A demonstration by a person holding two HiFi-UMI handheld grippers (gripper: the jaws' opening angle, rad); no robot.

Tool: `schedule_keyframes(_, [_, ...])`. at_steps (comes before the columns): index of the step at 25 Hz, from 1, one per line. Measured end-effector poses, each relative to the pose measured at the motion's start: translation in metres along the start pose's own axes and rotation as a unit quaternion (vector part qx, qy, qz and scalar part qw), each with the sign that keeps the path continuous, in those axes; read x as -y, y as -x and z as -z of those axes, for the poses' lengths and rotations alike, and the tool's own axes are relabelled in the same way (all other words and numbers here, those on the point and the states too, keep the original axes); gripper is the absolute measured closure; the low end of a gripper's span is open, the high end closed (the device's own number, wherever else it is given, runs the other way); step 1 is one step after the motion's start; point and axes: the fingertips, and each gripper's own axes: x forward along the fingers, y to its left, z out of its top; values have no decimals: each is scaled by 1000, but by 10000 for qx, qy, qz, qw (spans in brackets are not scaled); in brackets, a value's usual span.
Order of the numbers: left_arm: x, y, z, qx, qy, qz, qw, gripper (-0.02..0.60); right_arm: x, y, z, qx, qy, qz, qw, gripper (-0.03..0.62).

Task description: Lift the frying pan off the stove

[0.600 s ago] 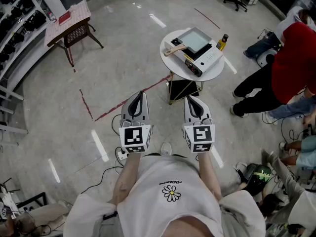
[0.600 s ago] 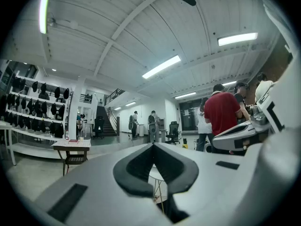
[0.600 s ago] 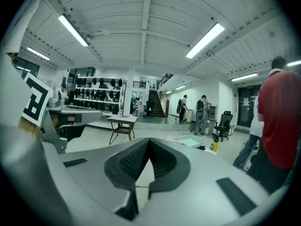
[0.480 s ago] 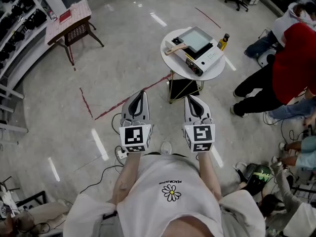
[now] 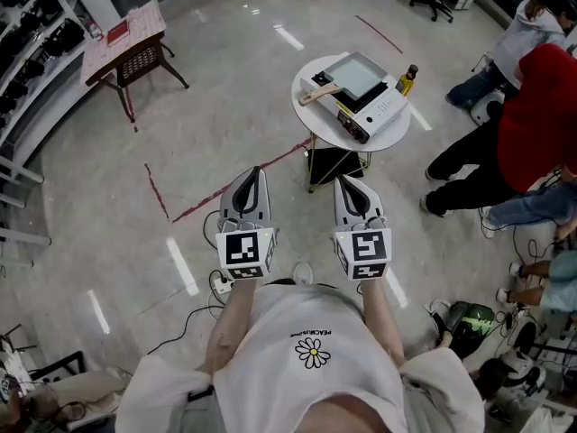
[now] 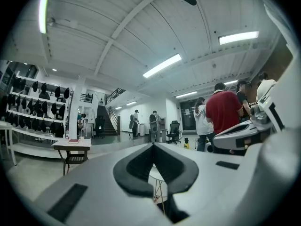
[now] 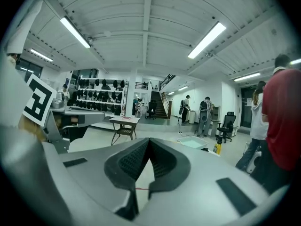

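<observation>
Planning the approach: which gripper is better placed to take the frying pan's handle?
Left, narrowly. The handle sticks out of the frying pan toward the left gripper. The right gripper is no nearer; both are shut, short of the table.

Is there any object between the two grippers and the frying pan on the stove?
Nothing visible does. Only bare floor with a flat red tape line lies between the left gripper, the right gripper and the round table that bears the stove and frying pan. The bottle stands off to the right.
</observation>
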Motion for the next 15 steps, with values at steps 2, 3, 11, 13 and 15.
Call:
schedule_keyframes(2, [1, -2, -1, 5, 9, 9, 10000, 581, 1, -2, 0, 15, -17, -11, 10000, 592])
schedule_keyframes(3, [2, -2, -1, 13, 14, 8, 10000, 581, 2, -3, 2, 7, -40, -31, 10000, 592])
schedule_keyframes(11, [-10, -14, 10, -62, 103, -187, 9998, 581, -2, -22, 18, -179, -112, -361, 9991, 591])
schedule_keyframes(13, [-15, -22, 5, -8, 128, -224, 9997, 581, 1, -28, 16, -156, -116, -373, 9991, 591])
schedule_keyframes(15, [-19, -33, 3, 43, 172, -226, 9996, 581, 4, -38, 14, -140, -82, -400, 9991, 591])
